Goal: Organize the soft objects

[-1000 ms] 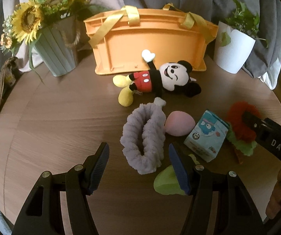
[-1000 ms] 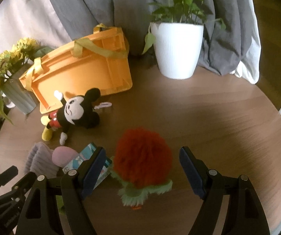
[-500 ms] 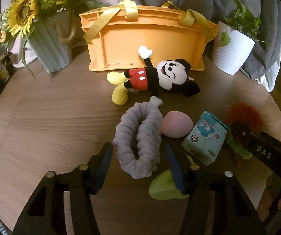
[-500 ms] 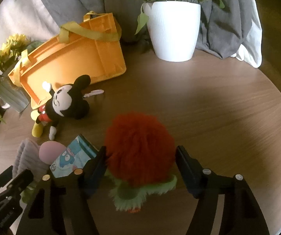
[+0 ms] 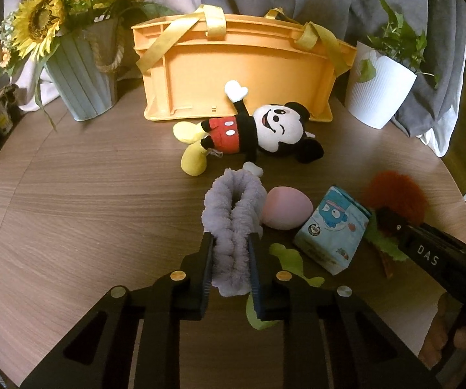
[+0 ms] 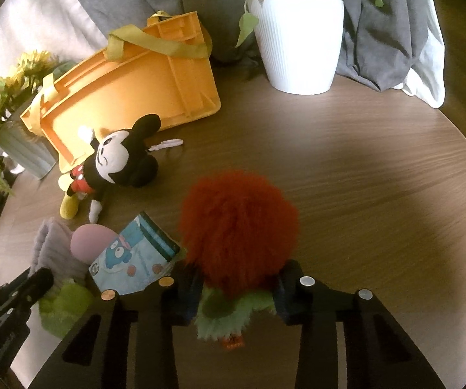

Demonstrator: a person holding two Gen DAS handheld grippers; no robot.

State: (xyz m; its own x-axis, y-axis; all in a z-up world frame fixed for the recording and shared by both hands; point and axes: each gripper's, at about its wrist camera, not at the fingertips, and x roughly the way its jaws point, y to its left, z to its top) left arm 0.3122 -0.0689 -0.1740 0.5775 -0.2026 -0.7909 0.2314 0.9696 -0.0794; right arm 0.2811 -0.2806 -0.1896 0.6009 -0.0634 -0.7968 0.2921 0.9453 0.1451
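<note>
The left claw (image 5: pixel 231 264) is still closing & its two black fingers (image 5: pixel 205 269) already squeeze the near end of the fluffy purple loop (image 5: pixel 233 214). The rest of the loop lies on the round wood table (image 5: pixel 87 194), reaching away from the claw.

Just right of the left claw, beside the loop, sits a pink soft ball (image 5: pixel 284 207). Right of that lies a blue cartoon pack (image 5: pixel 333 227). A flat green soft thing (image 5: pixel 284 256) pokes out under the claw's right finger.

Farther ahead of the left claw, a mouse doll (image 5: pixel 252 133) lies on its back w/ one white hand up. Behind it stands the orange bin (image 5: pixel 239 74) w/ yellow straps. Left of the bin is a pot of sunflowers (image 5: pixel 70 39); right of it is a white plant pot (image 5: pixel 378 90).

The right claw (image 6: pixel 237 295) is pressed in as far as it goes, pinching the red fuzzy toy (image 6: pixel 239 230) low down, by its green frill. The red fluff bulges up past the fingers (image 6: pixel 187 295). The blue pack is touching the toy on the claw's left. In the left view, a bit of the person's hand (image 5: pixel 460 337) shows by the right claw's handle.
</note>
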